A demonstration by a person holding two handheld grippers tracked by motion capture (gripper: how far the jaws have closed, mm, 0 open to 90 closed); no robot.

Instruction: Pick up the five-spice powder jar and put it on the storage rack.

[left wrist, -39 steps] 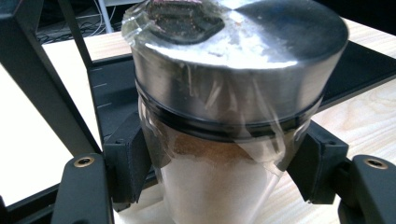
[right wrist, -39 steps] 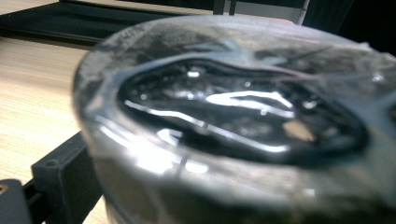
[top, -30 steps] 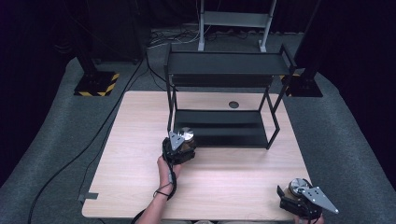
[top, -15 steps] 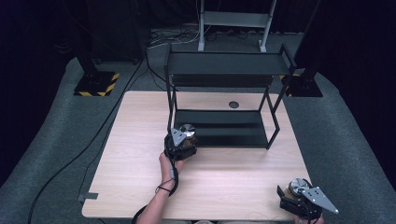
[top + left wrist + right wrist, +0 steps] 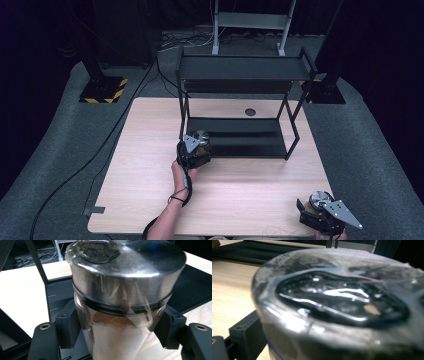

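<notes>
A glass spice jar (image 5: 125, 290) with a steel lid, plastic wrap and brown powder inside sits between the pads (image 5: 67, 327) of my left gripper (image 5: 117, 332), which is shut on it. In the high view the left gripper (image 5: 200, 144) holds this jar (image 5: 202, 136) at the front left corner of the black shelf's lower tier (image 5: 240, 135). My right gripper (image 5: 312, 206) rests near the table's front right corner, shut on a second steel-lidded jar (image 5: 318, 198). That jar's lid (image 5: 342, 302) is blurred and very close in the right gripper view, beside one black finger (image 5: 247, 337).
The black two-tier metal shelf (image 5: 242, 67) stands at the back middle of the wooden table (image 5: 145, 150). A round cable hole (image 5: 250, 112) lies behind the lower tier. Cables and stand bases lie on the grey floor beyond the table.
My left gripper has carried its jar a little forward and right, up to the lower tier's front left corner. The right gripper has stayed put.
</notes>
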